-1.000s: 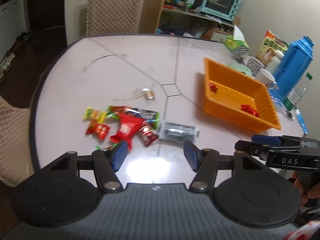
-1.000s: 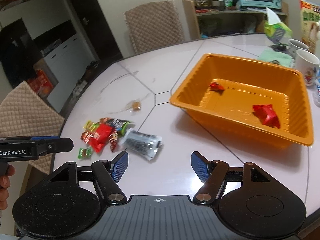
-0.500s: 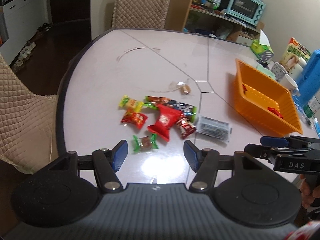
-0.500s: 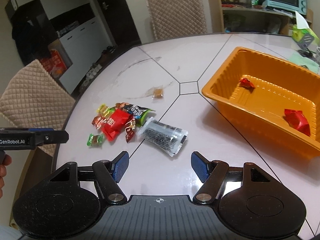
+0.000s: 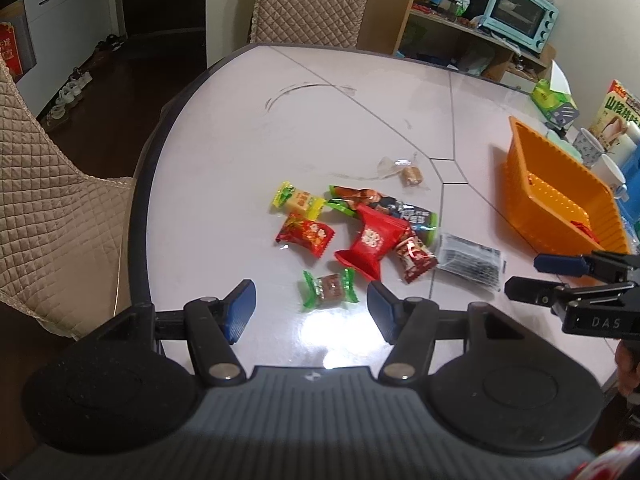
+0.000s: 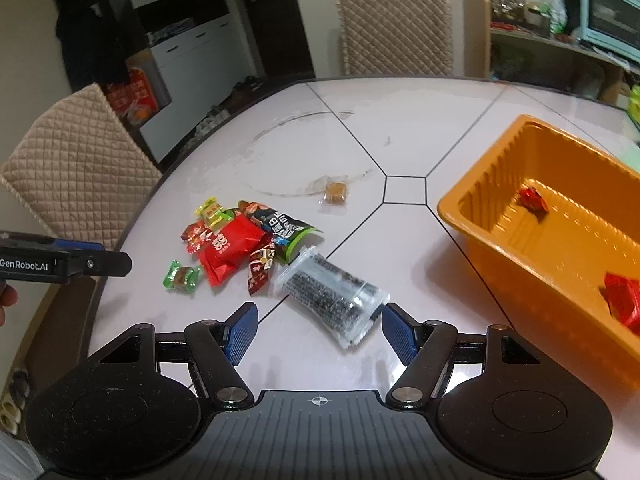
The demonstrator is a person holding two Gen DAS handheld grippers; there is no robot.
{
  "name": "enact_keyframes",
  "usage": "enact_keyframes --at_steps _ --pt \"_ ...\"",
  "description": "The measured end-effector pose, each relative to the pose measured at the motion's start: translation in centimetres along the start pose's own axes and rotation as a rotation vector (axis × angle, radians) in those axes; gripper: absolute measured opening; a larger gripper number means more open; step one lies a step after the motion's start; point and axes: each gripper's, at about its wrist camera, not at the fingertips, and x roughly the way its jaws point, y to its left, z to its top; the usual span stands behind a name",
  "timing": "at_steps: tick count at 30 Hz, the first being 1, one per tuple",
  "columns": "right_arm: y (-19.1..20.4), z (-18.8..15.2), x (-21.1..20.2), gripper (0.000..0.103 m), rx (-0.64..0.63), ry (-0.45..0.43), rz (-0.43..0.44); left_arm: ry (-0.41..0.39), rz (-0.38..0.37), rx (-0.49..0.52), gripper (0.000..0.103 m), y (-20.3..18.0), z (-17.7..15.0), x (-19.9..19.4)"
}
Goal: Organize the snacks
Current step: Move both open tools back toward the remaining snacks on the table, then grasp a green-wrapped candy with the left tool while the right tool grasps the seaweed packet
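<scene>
A heap of wrapped snacks lies on the pale table (image 5: 224,152): a big red packet (image 5: 370,242), a green-ended candy (image 5: 330,289), a yellow one (image 5: 298,199) and a clear packet of dark snacks (image 6: 332,292). My left gripper (image 5: 311,310) hovers open just short of the green-ended candy, nothing between its fingers. My right gripper (image 6: 318,330) is open too, its blue pads (image 6: 398,334) either side of the clear packet's near end, above it. An orange bin (image 6: 500,216) at the right holds two red snacks (image 6: 622,298).
A small brown candy in clear wrap (image 6: 335,193) lies apart, further in on the table. Quilted chairs (image 6: 76,160) stand at the left and far edges. Mugs (image 5: 586,146), a box and a blue jug sit behind the bin. A shelf with a toaster oven (image 5: 518,12) lines the wall.
Both grippers have swung left and come down toward the snack heap, which now looks larger and nearer their fingertips. The bin has slid toward the right edge. Neither pair of jaws has changed width.
</scene>
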Motion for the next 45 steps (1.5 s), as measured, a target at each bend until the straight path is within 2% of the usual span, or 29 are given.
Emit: enact_keyframes --at_steps 14,25,28,34,45 --pt "-0.6 2.2 4.7 0.069 -0.141 0.041 0.041 0.036 0.026 -0.012 0.058 0.9 0.7 2.3" --pt "0.6 1.6 6.9 0.067 -0.24 0.104 0.019 0.042 0.022 0.002 0.059 1.1 0.6 2.8" --pt "0.7 1.3 6.9 0.052 -0.218 0.12 0.015 0.045 0.017 0.018 0.059 0.9 0.4 2.9" --pt "1.3 0.5 6.1 0.048 -0.164 0.141 0.014 0.05 0.001 0.041 0.059 0.6 0.0 3.0" --pt "2.0 0.6 7.0 0.048 -0.111 0.102 -0.066 0.054 -0.02 0.084 0.059 -0.2 -0.2 3.8"
